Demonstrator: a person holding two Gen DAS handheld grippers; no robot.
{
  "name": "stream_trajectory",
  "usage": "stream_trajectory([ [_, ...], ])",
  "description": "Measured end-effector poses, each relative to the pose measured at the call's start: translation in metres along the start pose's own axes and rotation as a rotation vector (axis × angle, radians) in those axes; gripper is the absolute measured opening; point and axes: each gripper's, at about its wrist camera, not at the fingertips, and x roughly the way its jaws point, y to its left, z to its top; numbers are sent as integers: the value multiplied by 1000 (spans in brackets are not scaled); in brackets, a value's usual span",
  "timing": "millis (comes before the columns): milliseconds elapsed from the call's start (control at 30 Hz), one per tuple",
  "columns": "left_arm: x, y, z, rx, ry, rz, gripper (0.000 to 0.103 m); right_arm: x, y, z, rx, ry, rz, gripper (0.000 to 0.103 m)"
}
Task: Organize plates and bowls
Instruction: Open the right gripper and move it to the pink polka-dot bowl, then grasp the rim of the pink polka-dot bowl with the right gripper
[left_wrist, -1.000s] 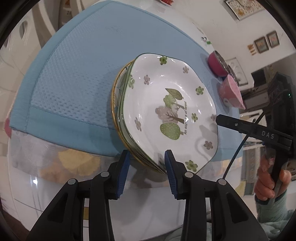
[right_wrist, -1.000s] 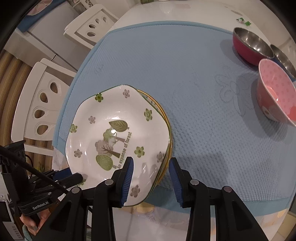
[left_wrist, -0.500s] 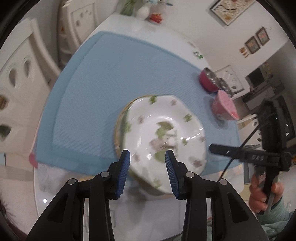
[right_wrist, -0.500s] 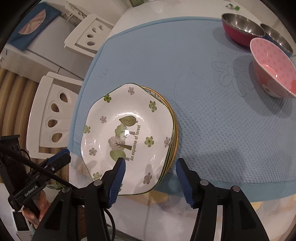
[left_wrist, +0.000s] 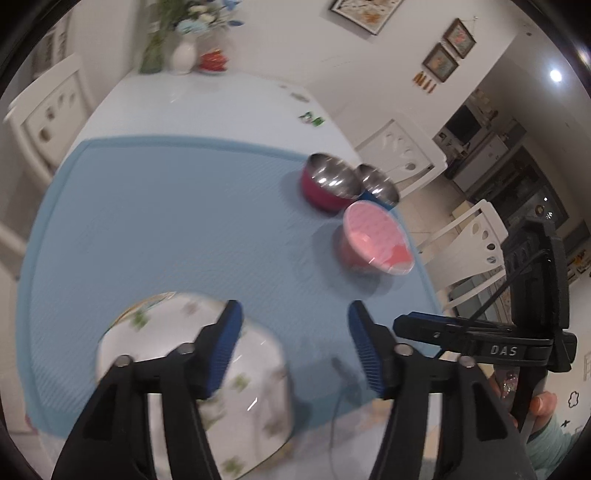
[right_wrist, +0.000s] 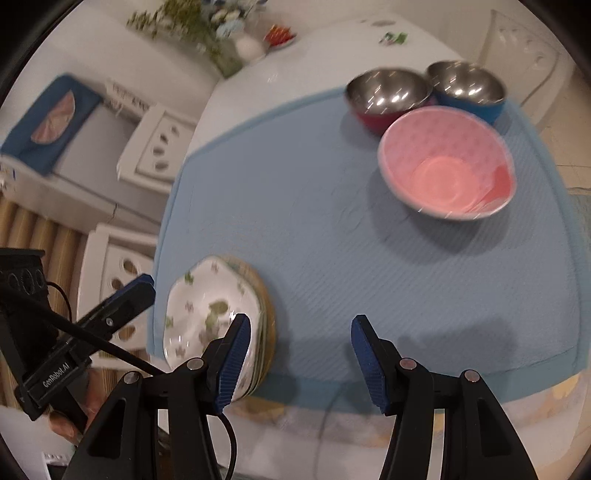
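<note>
A stack of flowered white plates (left_wrist: 255, 373) (right_wrist: 207, 314) rests on the blue mat (left_wrist: 166, 221) (right_wrist: 369, 277) near its front left corner. A pink bowl (left_wrist: 375, 240) (right_wrist: 447, 177), a red steel bowl (left_wrist: 327, 182) (right_wrist: 388, 94) and a blue steel bowl (left_wrist: 378, 182) (right_wrist: 467, 86) stand at the mat's far right. My left gripper (left_wrist: 293, 347) is open and empty, raised above the plates. My right gripper (right_wrist: 301, 358) is open and empty above the mat's front edge, right of the plates.
White chairs (left_wrist: 48, 107) (right_wrist: 159, 147) stand around the white table (left_wrist: 207, 107). A vase of flowers (left_wrist: 183, 44) (right_wrist: 243, 40) and a small red item (left_wrist: 212, 61) sit at the table's far end.
Both grippers have opened wider and pulled up and back from the plate stack. Both views have swung toward the bowls on the right.
</note>
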Motion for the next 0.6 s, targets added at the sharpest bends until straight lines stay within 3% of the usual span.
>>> stream_trajectory([
  [200, 63, -36, 40, -70, 34, -12, 70, -30, -71, 28, 123, -116, -41, 58],
  [367, 121, -64, 58, -80, 75, 14, 68, -14, -120, 62, 211, -102, -92, 58],
  [600, 190, -87, 67, -68, 144, 114, 60, 28, -156, 95, 191, -33, -134, 58],
])
